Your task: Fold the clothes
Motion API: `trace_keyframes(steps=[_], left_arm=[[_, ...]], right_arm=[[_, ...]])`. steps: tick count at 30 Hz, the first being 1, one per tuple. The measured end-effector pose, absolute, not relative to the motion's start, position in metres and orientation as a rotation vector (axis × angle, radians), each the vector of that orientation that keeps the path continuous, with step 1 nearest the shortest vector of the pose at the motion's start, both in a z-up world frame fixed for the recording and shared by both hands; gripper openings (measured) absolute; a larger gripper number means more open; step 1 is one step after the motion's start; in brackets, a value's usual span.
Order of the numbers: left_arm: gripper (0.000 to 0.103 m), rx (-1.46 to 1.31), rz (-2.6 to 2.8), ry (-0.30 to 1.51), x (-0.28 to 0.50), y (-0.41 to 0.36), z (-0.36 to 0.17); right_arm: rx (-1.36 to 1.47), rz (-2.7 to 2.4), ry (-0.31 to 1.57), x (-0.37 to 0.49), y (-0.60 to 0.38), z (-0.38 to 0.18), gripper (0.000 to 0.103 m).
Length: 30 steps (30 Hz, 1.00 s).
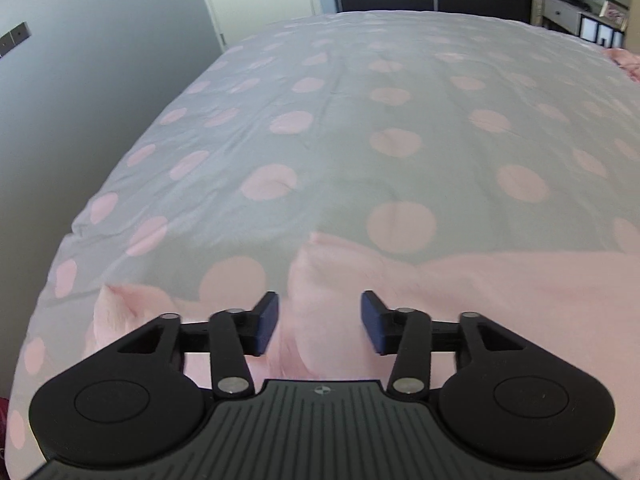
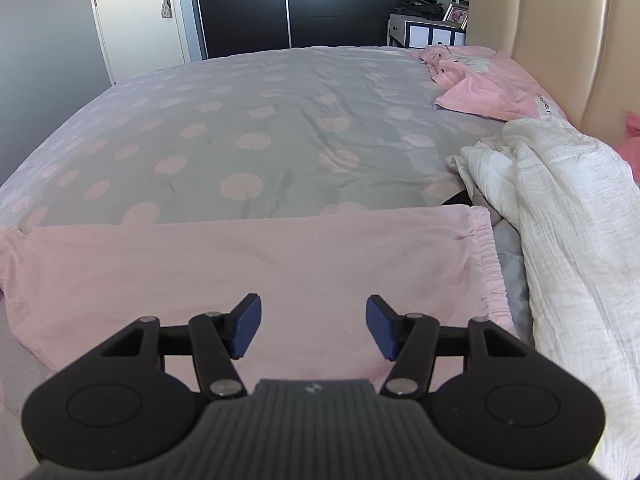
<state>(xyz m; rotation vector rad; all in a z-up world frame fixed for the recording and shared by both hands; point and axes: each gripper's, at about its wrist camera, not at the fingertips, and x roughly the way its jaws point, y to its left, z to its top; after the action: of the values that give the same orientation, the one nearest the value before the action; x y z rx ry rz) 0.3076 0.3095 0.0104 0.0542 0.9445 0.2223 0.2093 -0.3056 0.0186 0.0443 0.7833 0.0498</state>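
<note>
While both grippers hung over the pink garment (image 2: 256, 256), nothing was held, so I read this as the gap between two folds: one edge put down, the next grab not yet made.

Garment: pale pink fleecy trousers by the look of the gathered elastic waistband (image 2: 486, 256), lying across the lower half of the right wrist view on the polka-dot duvet (image 2: 248, 120). Mostly flat there, waistband at the right end. In the left wrist view the same pink fabric (image 1: 460, 292) filled the lower right of the frame, bunched, with a loose rumpled end (image 1: 120, 308) at lower left.

Left gripper (image 1: 320, 322): jaws stood wide, blue pads (image 1: 267, 322) clear of the cloth, fabric visible below the gap but not pinched. Frame was motion-blurred.

Right gripper (image 2: 314, 326): jaws also wide, nothing between them, hovering above the middle of the garment, no contact visible.

Next move, my call: lower each gripper to an edge, pinch through both layers, then carry across together. The bunched left end likely needs smoothing first, or the fold goes crooked.

Off-task: white crinkled blanket (image 2: 560, 208) at right, just beside the waistband; pink pillow (image 2: 492, 88) upper right, well apart.
</note>
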Motion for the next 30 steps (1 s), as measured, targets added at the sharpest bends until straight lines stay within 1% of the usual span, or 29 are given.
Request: trace_keyframes(steps=[2, 3, 4, 5, 8, 9, 11, 12, 13, 15, 20, 22, 26, 29, 30], left_arm=[[0.053, 0.037, 0.157, 0.963, 0.29, 0.301, 0.01], [0.055, 0.03, 0.124, 0.974, 0.281, 0.296, 0.01], [0.062, 0.031, 0.095, 0.989, 0.273, 0.29, 0.007], [0.064, 0.046, 0.076, 1.006, 0.268, 0.284, 0.002], [0.065, 0.118, 0.055, 1.06, 0.261, 0.266, -0.019], [0.063, 0.146, 0.064, 1.077, 0.262, 0.261, -0.027], [0.033, 0.191, 0.075, 1.111, 0.263, 0.255, -0.039], [0.011, 0.205, 0.076, 1.125, 0.262, 0.256, -0.04], [0.003, 0.218, 0.077, 1.137, 0.261, 0.257, -0.039], [0.0, 0.235, 0.089, 1.119, 0.255, 0.261, -0.026], [0.0, 0.33, 0.12, 1.071, 0.236, 0.271, 0.017], [0.0, 0.349, 0.134, 1.071, 0.228, 0.278, 0.025], [0.0, 0.361, 0.162, 1.12, 0.221, 0.286, 0.007], [0.007, 0.335, 0.19, 1.112, 0.22, 0.288, -0.001], [0.013, 0.317, 0.194, 1.109, 0.22, 0.287, 0.0]], right_arm=[[0.048, 0.053, 0.771, 0.205, -0.306, 0.023, 0.061], [0.051, 0.053, 0.764, 0.203, -0.306, 0.025, 0.061], [0.053, 0.052, 0.758, 0.201, -0.307, 0.027, 0.062], [0.056, 0.05, 0.753, 0.199, -0.308, 0.029, 0.062], [0.061, 0.042, 0.741, 0.192, -0.31, 0.032, 0.062], [0.061, 0.038, 0.74, 0.191, -0.31, 0.033, 0.062], [0.064, 0.028, 0.742, 0.188, -0.312, 0.033, 0.062], [0.066, 0.024, 0.743, 0.187, -0.313, 0.034, 0.062], [0.07, 0.02, 0.741, 0.185, -0.314, 0.035, 0.062], [0.076, 0.014, 0.735, 0.182, -0.317, 0.037, 0.062], [0.096, 0.007, 0.731, 0.176, -0.323, 0.04, 0.062], [0.103, 0.013, 0.731, 0.175, -0.325, 0.041, 0.062], [0.103, -0.001, 0.725, 0.171, -0.331, 0.042, 0.062], [0.12, -0.014, 0.732, 0.166, -0.337, 0.043, 0.062], [0.126, -0.014, 0.738, 0.164, -0.338, 0.043, 0.062]])
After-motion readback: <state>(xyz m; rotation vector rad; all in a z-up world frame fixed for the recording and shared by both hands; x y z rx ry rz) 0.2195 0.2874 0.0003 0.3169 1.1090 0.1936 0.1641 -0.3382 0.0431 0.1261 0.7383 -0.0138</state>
